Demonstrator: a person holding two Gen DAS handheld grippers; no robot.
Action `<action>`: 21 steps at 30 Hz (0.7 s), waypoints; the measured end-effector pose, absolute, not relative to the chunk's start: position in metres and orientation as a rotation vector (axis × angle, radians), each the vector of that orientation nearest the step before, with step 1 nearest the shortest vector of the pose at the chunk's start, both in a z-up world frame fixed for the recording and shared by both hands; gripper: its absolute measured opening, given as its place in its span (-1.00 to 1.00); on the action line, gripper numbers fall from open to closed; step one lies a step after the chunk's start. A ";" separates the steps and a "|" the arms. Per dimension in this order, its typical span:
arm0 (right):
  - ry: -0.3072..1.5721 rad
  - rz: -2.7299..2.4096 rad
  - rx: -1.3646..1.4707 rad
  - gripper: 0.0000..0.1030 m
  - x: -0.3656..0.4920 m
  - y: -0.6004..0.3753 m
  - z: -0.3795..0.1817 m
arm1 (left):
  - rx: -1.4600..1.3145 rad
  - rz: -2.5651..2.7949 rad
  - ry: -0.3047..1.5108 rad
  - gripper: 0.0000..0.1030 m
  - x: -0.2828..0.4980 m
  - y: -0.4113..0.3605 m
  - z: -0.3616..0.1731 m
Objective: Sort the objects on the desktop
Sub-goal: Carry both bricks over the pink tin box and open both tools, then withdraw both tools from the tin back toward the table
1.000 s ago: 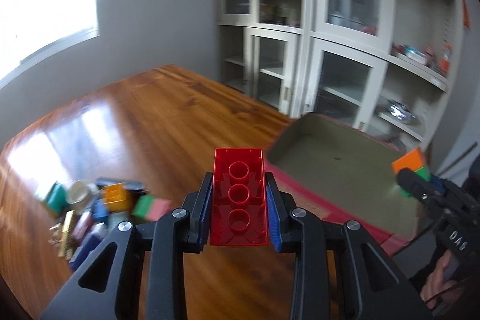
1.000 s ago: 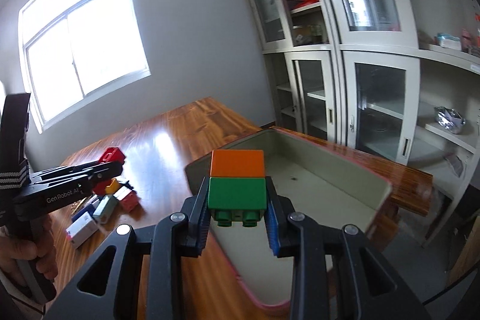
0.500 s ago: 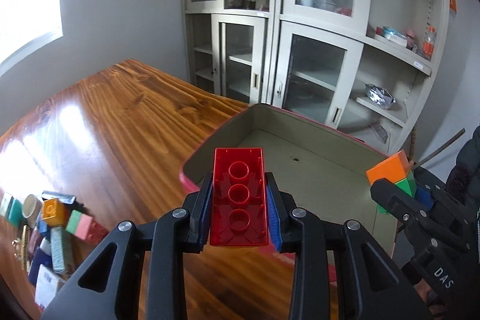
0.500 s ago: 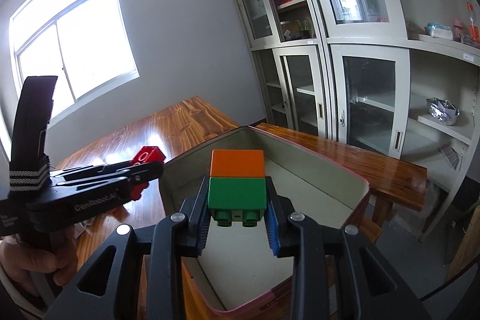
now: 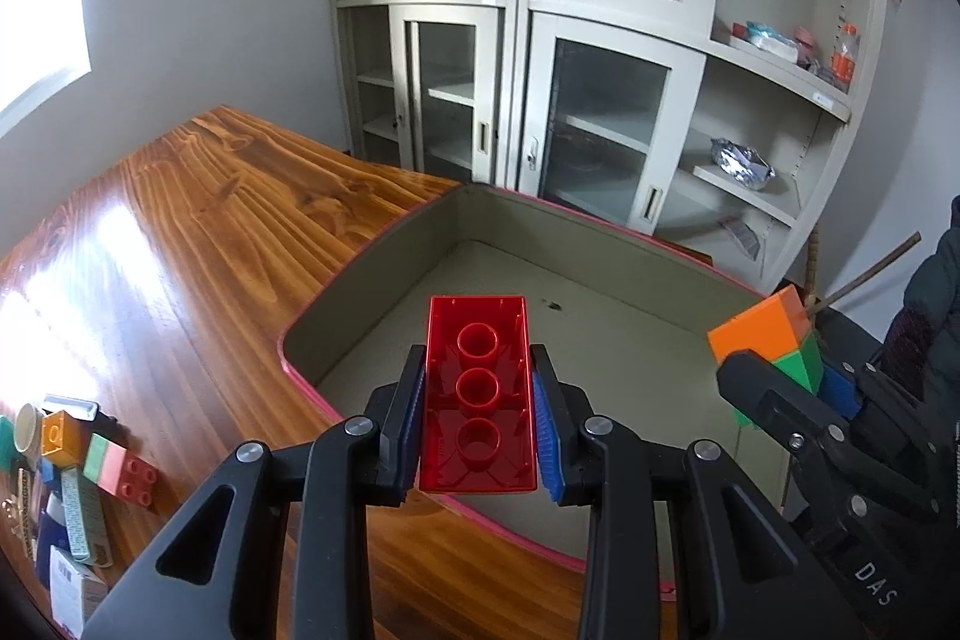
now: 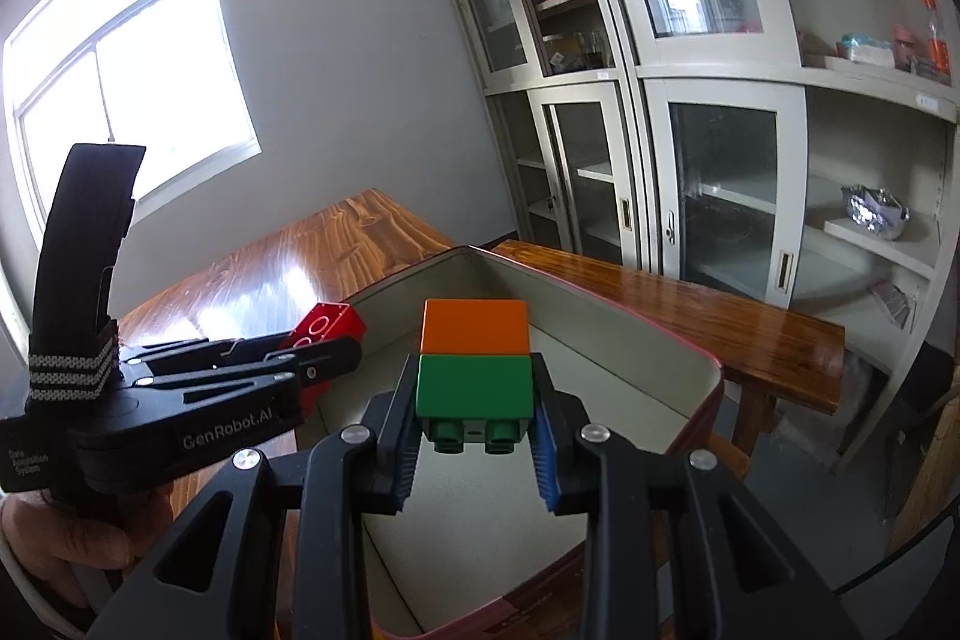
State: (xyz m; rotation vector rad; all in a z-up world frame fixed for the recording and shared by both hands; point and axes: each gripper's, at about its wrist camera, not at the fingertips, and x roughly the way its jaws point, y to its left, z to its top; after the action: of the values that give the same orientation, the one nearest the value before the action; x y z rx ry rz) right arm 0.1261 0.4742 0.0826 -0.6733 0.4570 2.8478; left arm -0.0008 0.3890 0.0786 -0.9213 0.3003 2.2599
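My left gripper [image 5: 478, 421] is shut on a red brick [image 5: 478, 391], its hollow underside facing the camera, held above the near left corner of a beige bin with a pink rim [image 5: 600, 244]. My right gripper [image 6: 475, 421] is shut on a green brick [image 6: 474, 385] with an orange brick [image 6: 474, 325] stacked on it, held over the same bin [image 6: 717, 376]. In the left wrist view the right gripper [image 5: 774, 388] shows at the right with its orange and green bricks [image 5: 765, 334]. The right wrist view has the left gripper [image 6: 327, 349] at the left with the red brick [image 6: 327, 325].
A heap of small items lies on the wooden table [image 5: 180, 220] at the far left: a red brick [image 5: 132, 475], an orange block [image 5: 59, 437], a white cup [image 5: 27, 427], small boxes. White glass-door cabinets [image 5: 600, 70] stand behind the table. A wooden bench [image 6: 690, 304] runs beyond the bin.
My left gripper has swung right with the red brick, from above the bare table to above the bin's near corner. The right gripper has edged forward over the bin with its bricks.
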 end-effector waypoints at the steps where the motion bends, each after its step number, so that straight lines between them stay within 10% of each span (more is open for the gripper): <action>1: 0.472 2.843 -0.676 -0.31 0.126 0.476 0.082 | -0.926 2.252 0.296 -0.33 -0.001 0.389 0.078; 3: 0.491 2.835 -0.678 -0.21 0.126 0.479 0.082 | -0.923 2.262 0.288 -0.20 0.000 0.387 0.079; 7: 0.481 2.824 -0.643 0.73 0.130 0.480 0.083 | -0.914 2.312 0.262 0.27 0.001 0.379 0.082; 21: 0.488 2.887 -0.640 0.74 0.126 0.453 0.089 | -0.870 2.470 0.243 0.28 0.007 0.318 0.095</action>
State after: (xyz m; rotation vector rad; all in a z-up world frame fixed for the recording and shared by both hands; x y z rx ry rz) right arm 0.1258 0.4528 0.0886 -0.6401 0.4878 2.8871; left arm 0.0075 0.3177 0.0951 -0.8699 0.2434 2.4696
